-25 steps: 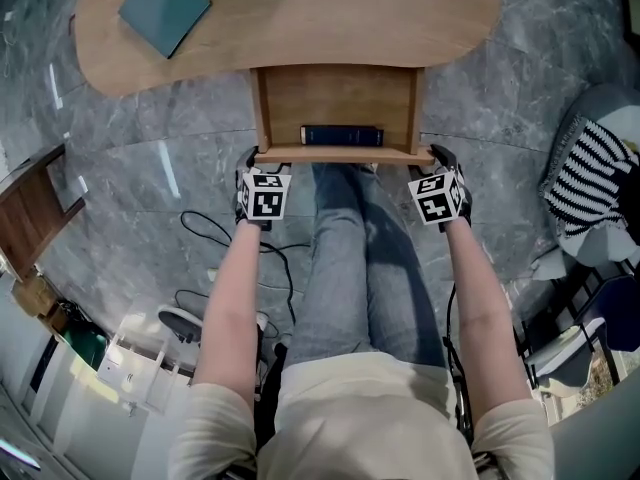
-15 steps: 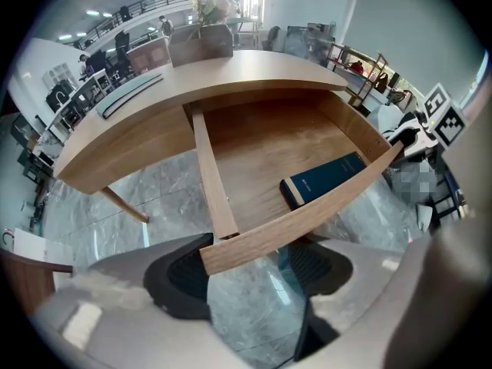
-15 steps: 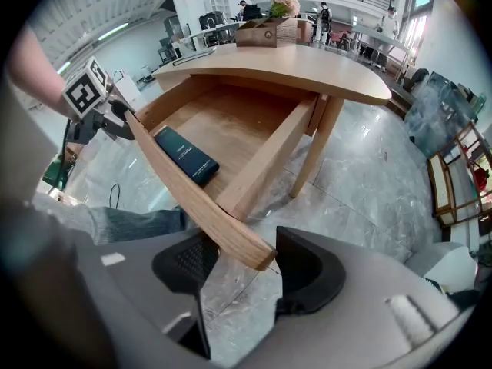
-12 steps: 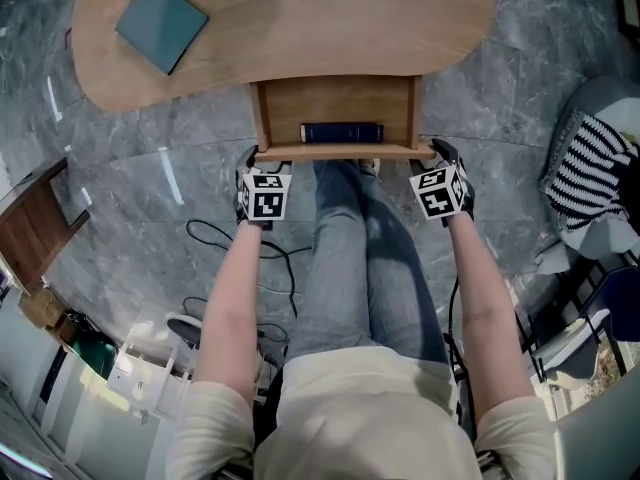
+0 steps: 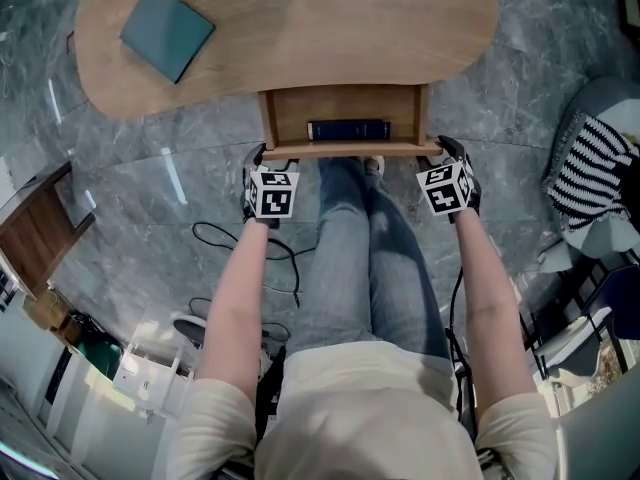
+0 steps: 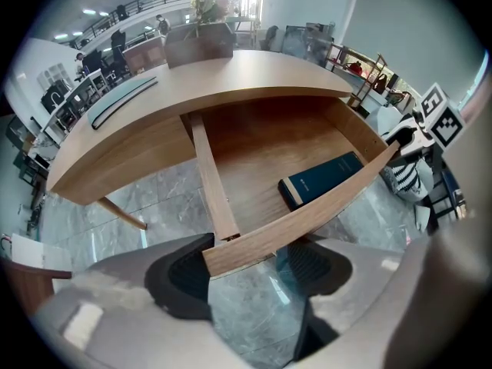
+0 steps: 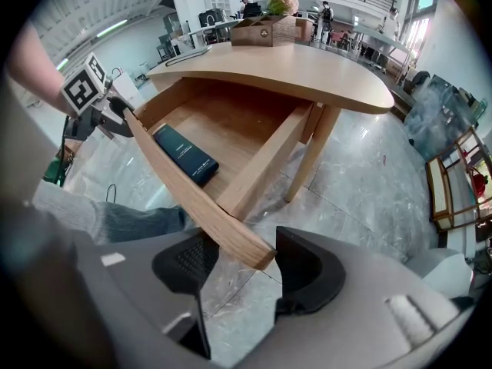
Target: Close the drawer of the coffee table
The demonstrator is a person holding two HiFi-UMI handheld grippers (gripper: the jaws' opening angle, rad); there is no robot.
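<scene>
Drawer meets the tongs at its near board: the left tongs and right tongs are both spread, each straddling one end of that board rather than pinching it, though whether a pad presses the wood is hard to judge. Farther in, less floor shows around the dark blue book than a second ago. The drawer has slid deeper under the table and looks about half shut, so the push likely needs to go on.
</scene>
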